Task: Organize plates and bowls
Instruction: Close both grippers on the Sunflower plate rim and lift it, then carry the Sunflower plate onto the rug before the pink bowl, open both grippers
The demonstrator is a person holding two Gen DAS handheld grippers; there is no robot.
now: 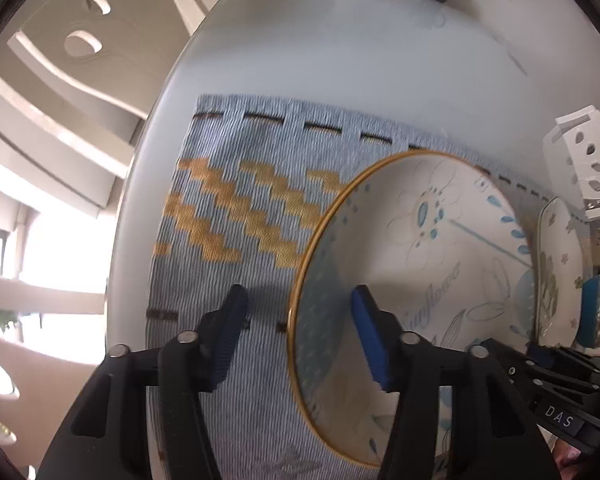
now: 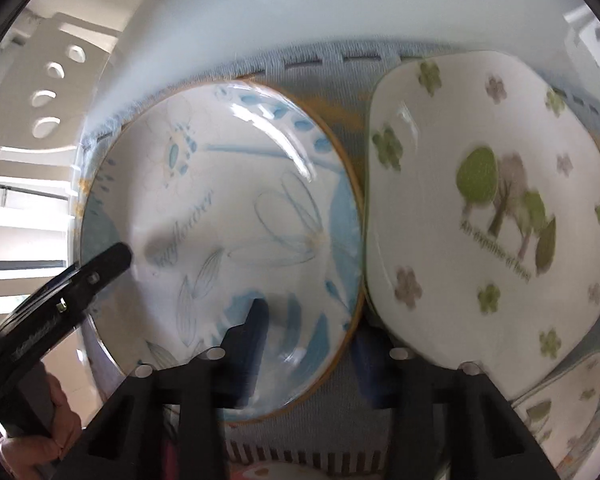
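Both grippers point steeply down over a round plate (image 1: 440,264) on a blue mat (image 1: 236,216). The left gripper (image 1: 296,334) straddles its left rim, the right gripper (image 2: 310,344) its right rim; whether the pads press is unclear. Only the right view shows the squarish plate (image 2: 488,216) fully, touching the round one, and a hand (image 2: 40,436).

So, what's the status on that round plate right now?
Left gripper and right gripper straddle opposite rims of round gold-rimmed blue-flower plate; grip unconfirmed. Square white tree-print plate crowds right gripper's side.
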